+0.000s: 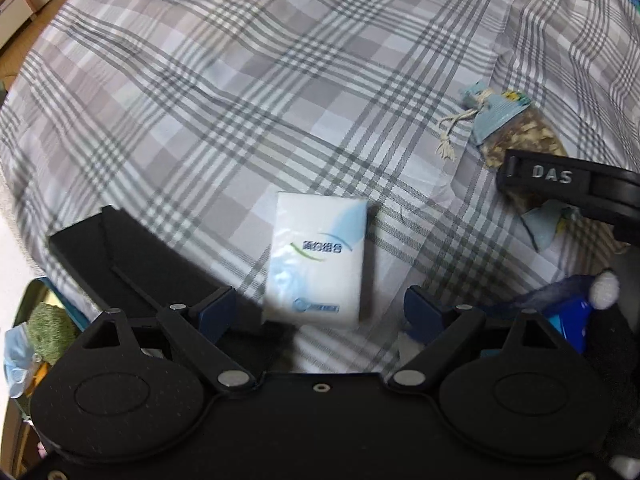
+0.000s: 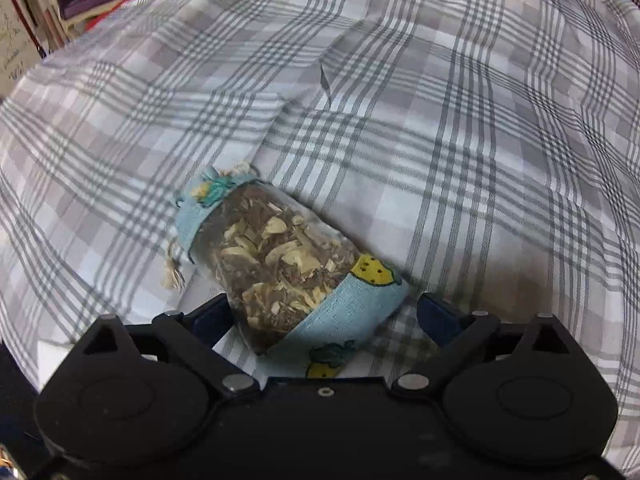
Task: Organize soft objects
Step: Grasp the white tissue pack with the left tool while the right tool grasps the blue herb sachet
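Right wrist view is showing the right gripper [image 2: 320,312], jaws spread, straddling the soft, light herb sachet [image 2: 286,268] on the plaid bedsheet [image 2: 440,120], best pinched mid-body.

Left gripper [image 1: 318,306]: pointing steeply downward, jaws spread wide, pads clear of contact. Right gripper [image 2: 324,312]: likewise angled downward, jaws wide apart, nothing pressed between them.

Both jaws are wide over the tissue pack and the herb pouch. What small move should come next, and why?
Probably lower both and close. The tissue pack lies flat on the checked sheet between the open jaws of the left gripper. The herb pouch lies between the open jaws of the right gripper, with no pad pressing on it yet.
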`<state>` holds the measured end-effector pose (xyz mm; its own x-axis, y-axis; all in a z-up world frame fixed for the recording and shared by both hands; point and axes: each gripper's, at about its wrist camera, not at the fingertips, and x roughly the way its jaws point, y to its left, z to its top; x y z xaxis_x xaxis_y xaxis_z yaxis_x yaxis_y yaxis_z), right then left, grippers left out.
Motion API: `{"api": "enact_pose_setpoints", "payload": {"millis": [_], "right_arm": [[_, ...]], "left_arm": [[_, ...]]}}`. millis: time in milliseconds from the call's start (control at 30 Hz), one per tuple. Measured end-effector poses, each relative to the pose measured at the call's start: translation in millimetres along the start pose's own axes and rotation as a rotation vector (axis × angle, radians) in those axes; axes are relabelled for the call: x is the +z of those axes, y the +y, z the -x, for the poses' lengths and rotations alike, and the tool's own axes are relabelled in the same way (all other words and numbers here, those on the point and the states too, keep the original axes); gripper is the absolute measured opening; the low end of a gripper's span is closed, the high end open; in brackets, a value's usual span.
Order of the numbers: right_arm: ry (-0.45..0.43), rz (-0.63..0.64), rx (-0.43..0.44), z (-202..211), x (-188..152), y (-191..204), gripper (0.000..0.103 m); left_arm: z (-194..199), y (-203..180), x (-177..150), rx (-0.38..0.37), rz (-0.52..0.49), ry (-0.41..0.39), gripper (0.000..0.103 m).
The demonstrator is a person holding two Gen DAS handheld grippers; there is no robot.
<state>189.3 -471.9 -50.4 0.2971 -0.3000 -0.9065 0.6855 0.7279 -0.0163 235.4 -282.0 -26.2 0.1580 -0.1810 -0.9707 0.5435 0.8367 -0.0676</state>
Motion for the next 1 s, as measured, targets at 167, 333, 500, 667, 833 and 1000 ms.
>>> {"api": "enact_pose_setpoints", "payload": {"millis": [167,333,500,667,833,1000], "right_arm": [[-0.002,0.014,-0.005,-2.2,-0.8,3.3,0.097],[0.004,-0.004,0.005,-5.0,1.9,-0.4,0.098],[0.000,0.001,-0.002,-5.3,0.8,1.2,0.099],[-0.005,0.007,-0.008,-5.3,0.0,2.2,0.099],[-0.022,0.037,-0.007,-3.4,-2.6,6.3,0.086],[-0.058,0.077,0.016,3.4,-6.7,13.3,0.062]], "left_arm": [[-13.0,-7.7,7.3,0.032,-0.016,-0.005,0.087],[-25.2,-11.0,9.6,0.009,-0.027,0.020,0.088],[-25.4,-11.4,10.6,0.008,-0.038,0.003,0.090],[-26.3,-11.3,9.3,0.011,-0.047,-0.012,0.091],[-24.6,-13.0,4.9,0.010,-0.043,-0.020,0.091],[-25.4,-13.0,4.3,0.000,-0.040,-0.019,0.086]]}}
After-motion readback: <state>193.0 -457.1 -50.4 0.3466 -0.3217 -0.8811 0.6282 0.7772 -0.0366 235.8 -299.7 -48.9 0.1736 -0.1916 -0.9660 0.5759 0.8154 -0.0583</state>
